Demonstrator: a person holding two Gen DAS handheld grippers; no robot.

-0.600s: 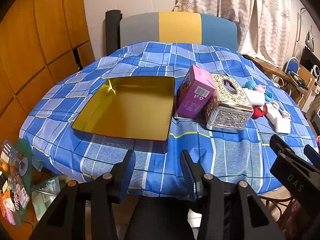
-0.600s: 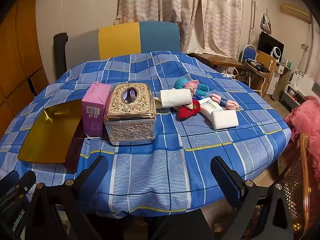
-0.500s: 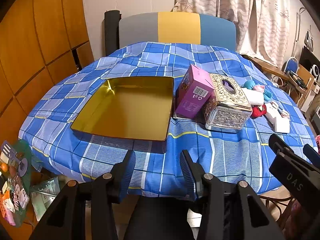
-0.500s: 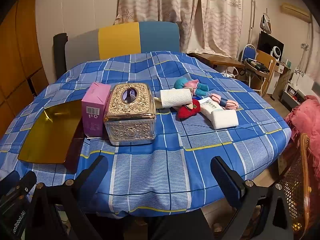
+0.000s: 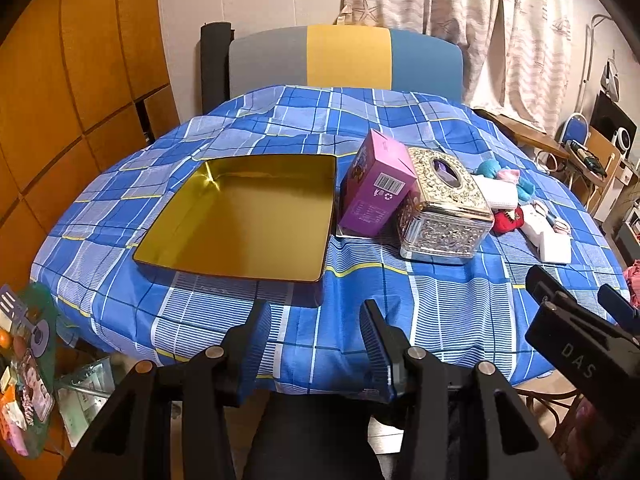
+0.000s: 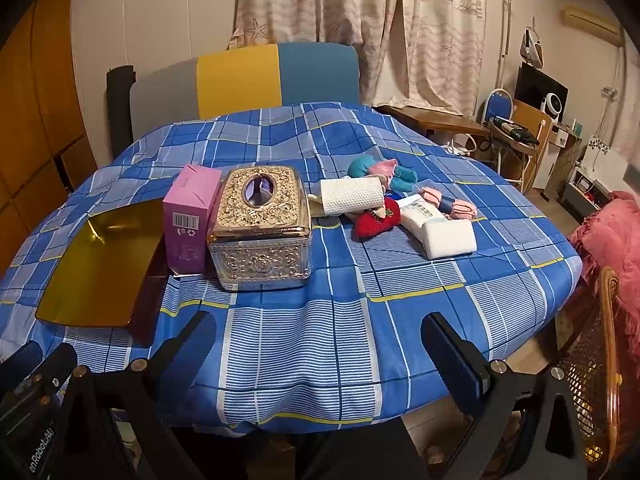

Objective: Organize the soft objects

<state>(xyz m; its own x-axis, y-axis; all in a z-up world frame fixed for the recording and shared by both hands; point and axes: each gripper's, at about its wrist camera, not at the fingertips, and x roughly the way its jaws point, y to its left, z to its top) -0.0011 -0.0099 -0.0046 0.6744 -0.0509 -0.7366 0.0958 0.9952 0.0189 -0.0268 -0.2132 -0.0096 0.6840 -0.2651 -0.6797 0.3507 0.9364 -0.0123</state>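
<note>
A heap of soft things lies on the right of the blue checked table: a white rolled towel [image 6: 352,196], a red plush [image 6: 378,220], teal and pink socks [image 6: 380,172], a tissue pack [image 6: 420,214] and a white folded cloth [image 6: 450,240]. An open gold tin [image 5: 240,216] sits empty on the left. My left gripper [image 5: 316,340] hangs open before the table's near edge, in front of the tin, nothing between its fingers. My right gripper [image 6: 320,344] stands wide open at the near edge, well short of the heap.
A pink carton [image 5: 376,188] and an ornate gold tissue box [image 5: 444,208] stand between the tin and the soft heap. A grey, yellow and blue chair back [image 5: 344,56] rises behind the table. A wicker chair [image 6: 600,360] stands at the right.
</note>
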